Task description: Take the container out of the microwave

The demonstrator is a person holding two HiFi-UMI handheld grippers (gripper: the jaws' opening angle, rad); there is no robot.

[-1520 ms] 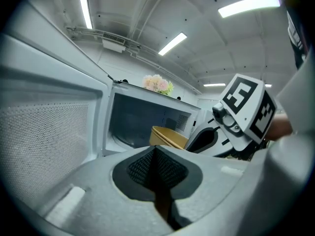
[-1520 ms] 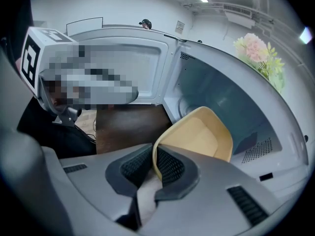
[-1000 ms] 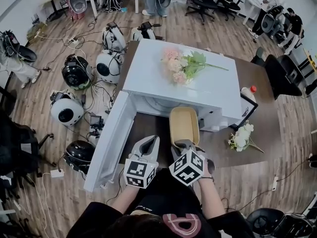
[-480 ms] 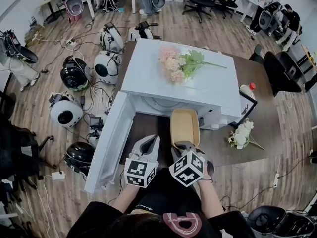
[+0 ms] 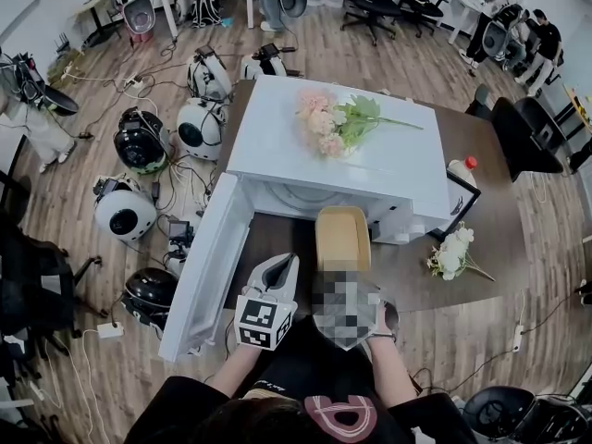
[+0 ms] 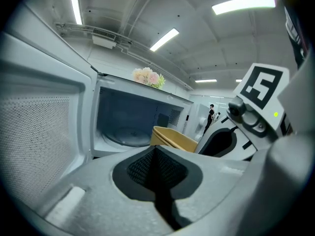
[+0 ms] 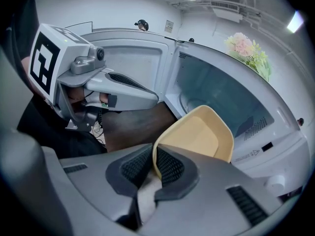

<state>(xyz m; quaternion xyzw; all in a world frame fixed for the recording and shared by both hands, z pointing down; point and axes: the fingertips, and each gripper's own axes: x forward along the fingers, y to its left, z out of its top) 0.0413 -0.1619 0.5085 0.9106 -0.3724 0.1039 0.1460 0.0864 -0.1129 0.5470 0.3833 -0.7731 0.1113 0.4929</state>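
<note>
At lower centre of the head view, the right hand-held gripper (image 7: 153, 163) is clamped on the near rim of the yellow container (image 5: 343, 237), one pad inside the wall and one outside. That container, a shallow, empty, rounded-rectangular dish, sits just in front of the open microwave (image 5: 370, 169), with its far end at the mouth of the cavity and its near end toward the person. Whether its base rests on the brown surface (image 5: 481, 137) or is raised off it cannot be told.

Just to the left of the container, the left hand-held gripper (image 5: 282, 262) has its jaws together with nothing between them; it points toward the cavity and does not touch the dish. The microwave door (image 5: 205, 271) stands swung out toward the lower left of the frame. Pink flowers (image 5: 338, 123) lie on top of the microwave. At right, a spray of white flowers (image 5: 453, 252) lies on the surface, and a bottle with a red cap (image 5: 462, 171) stands beside the microwave.
</note>
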